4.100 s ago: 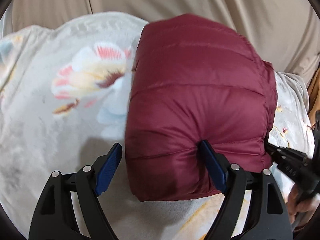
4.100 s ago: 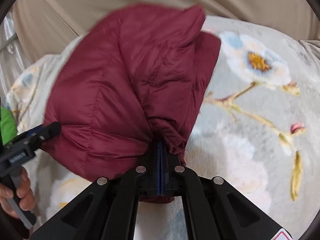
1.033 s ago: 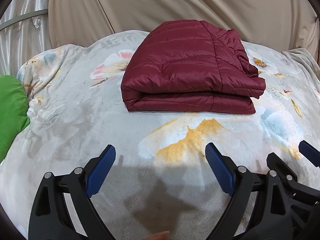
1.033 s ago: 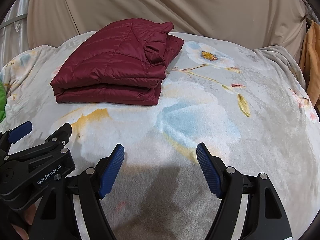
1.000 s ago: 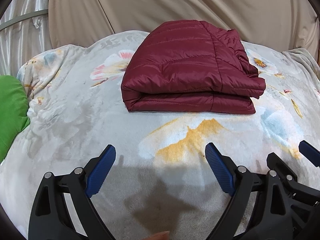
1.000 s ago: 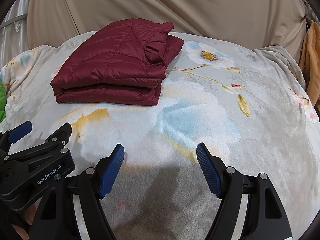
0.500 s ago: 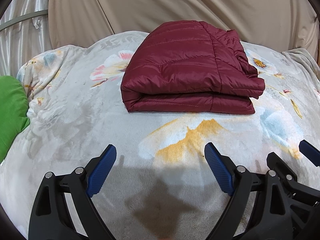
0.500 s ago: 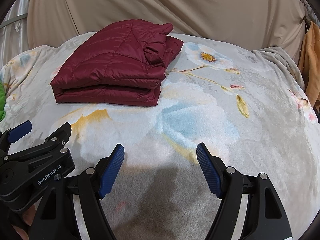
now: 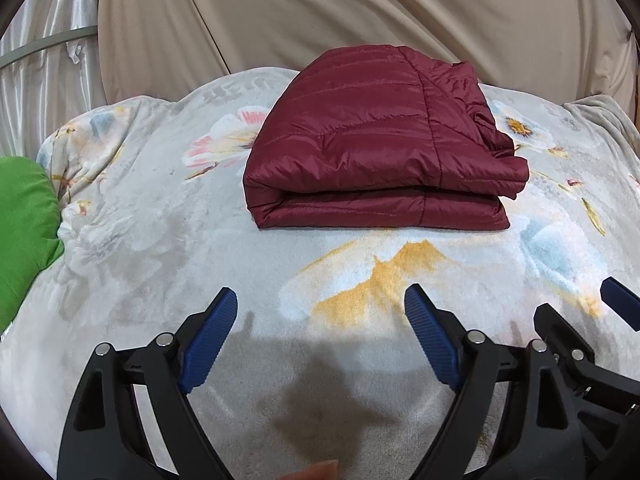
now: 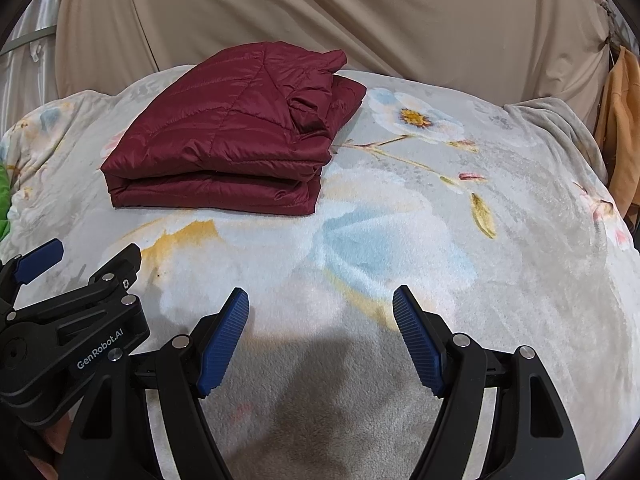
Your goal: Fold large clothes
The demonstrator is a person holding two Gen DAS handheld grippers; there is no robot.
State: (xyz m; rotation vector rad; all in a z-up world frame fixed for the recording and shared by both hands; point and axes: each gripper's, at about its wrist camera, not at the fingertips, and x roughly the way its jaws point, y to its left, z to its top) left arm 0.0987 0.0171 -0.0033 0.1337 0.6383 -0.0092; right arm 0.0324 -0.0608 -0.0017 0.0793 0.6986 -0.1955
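Observation:
A dark red quilted puffer jacket (image 9: 376, 148) lies folded in a compact rectangle on a floral fleece blanket (image 9: 160, 240). It also shows in the right wrist view (image 10: 236, 136), far left of centre. My left gripper (image 9: 320, 312) is open and empty, held back from the jacket's near edge. My right gripper (image 10: 320, 312) is open and empty too, nearer than the jacket and to its right. The left gripper's body shows at the left of the right wrist view (image 10: 72, 320).
A green cloth (image 9: 24, 224) lies at the blanket's left edge. A beige fabric backdrop (image 9: 360, 8) hangs behind the bed. An orange garment (image 10: 620, 128) hangs at the far right. A silvery curtain and a rail (image 9: 40, 48) stand at the back left.
About four seconds ago both grippers were at the jacket, the right one shut on it. Now both are open and drawn back, and the jacket lies folded. Almost nothing moved over the last second.

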